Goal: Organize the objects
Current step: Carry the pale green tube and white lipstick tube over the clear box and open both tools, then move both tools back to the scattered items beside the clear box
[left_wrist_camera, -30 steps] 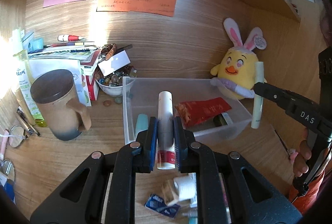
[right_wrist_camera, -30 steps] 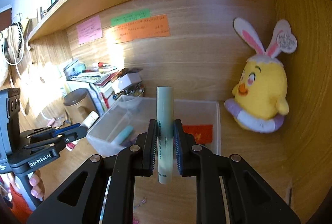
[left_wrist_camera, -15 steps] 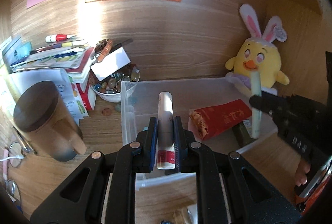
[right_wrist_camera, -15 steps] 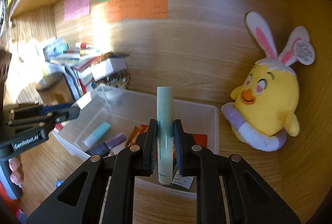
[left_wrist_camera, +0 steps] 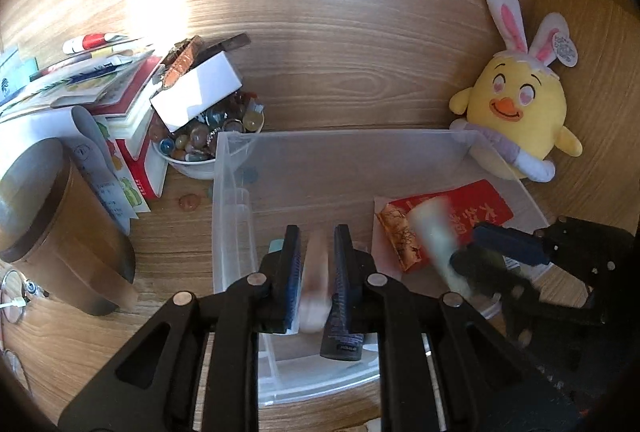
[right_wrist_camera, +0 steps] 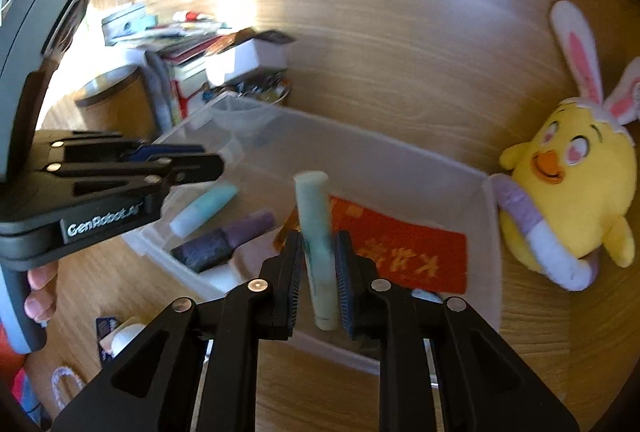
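A clear plastic bin (left_wrist_camera: 332, 160) sits on the desk; in the right wrist view its rim (right_wrist_camera: 490, 232) shows. My left gripper (left_wrist_camera: 315, 272) is over the bin with its jaws a little apart; a blurred white tube (left_wrist_camera: 314, 284) hangs between them, seemingly loose. My right gripper (right_wrist_camera: 319, 264) is over the bin's right side, jaws slightly parted, with a pale green tube (right_wrist_camera: 318, 248) tilted between them; the tube also shows blurred in the left wrist view (left_wrist_camera: 434, 236). Inside lie a red packet (right_wrist_camera: 400, 248), a teal tube (right_wrist_camera: 202, 208) and a purple tube (right_wrist_camera: 224, 242).
A yellow bunny-eared plush (left_wrist_camera: 516, 116) sits right of the bin. A bowl of beads (left_wrist_camera: 200, 148), stacked books and papers (left_wrist_camera: 100, 92) and a brown lidded mug (left_wrist_camera: 52, 232) stand to the left. Small items (right_wrist_camera: 116, 336) lie on the desk in front.
Both grippers have moved forward and down over the bin. Their jaws have parted slightly, and both tubes now look blurred and tilted, slipping down.
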A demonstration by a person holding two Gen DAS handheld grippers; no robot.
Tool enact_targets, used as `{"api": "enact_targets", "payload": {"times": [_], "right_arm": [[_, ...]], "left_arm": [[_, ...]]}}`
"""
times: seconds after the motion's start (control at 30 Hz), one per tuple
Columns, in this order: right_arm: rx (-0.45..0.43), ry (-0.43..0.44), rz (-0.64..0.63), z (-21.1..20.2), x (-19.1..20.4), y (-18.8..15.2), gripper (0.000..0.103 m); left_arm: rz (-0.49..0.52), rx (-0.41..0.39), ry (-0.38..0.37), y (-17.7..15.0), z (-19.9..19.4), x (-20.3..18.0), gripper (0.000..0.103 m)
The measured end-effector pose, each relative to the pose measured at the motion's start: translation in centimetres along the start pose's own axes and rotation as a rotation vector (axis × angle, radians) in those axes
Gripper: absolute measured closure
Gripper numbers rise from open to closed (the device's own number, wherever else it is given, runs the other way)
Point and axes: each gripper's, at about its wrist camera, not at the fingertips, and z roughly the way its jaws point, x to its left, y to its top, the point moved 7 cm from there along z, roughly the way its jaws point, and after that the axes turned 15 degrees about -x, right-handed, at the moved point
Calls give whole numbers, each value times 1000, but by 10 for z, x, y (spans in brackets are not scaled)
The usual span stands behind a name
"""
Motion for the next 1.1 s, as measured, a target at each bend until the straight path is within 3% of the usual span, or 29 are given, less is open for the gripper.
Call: {"api": "enact_targets", "payload": {"times": [0.07, 0.13, 0.23, 0.43, 0.6, 0.73, 0.9, 1.1], "right_arm": [[-1, 11, 4, -2, 2, 0, 66], [-14, 7, 7, -6, 2, 3, 60], [-24, 8, 18, -11, 0, 6, 60], [-40, 11, 57, -26, -4, 7, 53], [-63, 11, 78, -43, -5, 6, 45], [-75, 15, 98, -55, -6, 3, 38], [-83, 21, 121, -70, -6, -5, 31], [-71, 20, 148, -81, -4, -21, 29]], "left_arm": [[9, -14, 0, 2, -5, -2, 88], [16, -29, -3, 4, -10, -4, 88], [22, -43, -11, 6, -18, -8, 86], [43, -79, -8, 6, -37, -12, 67], [49, -114, 3, 5, -56, -13, 37], [65, -142, 20, 4, -72, -12, 31], [76, -160, 26, 0, -87, -12, 15], [85, -151, 36, -15, -100, -8, 10]]}}
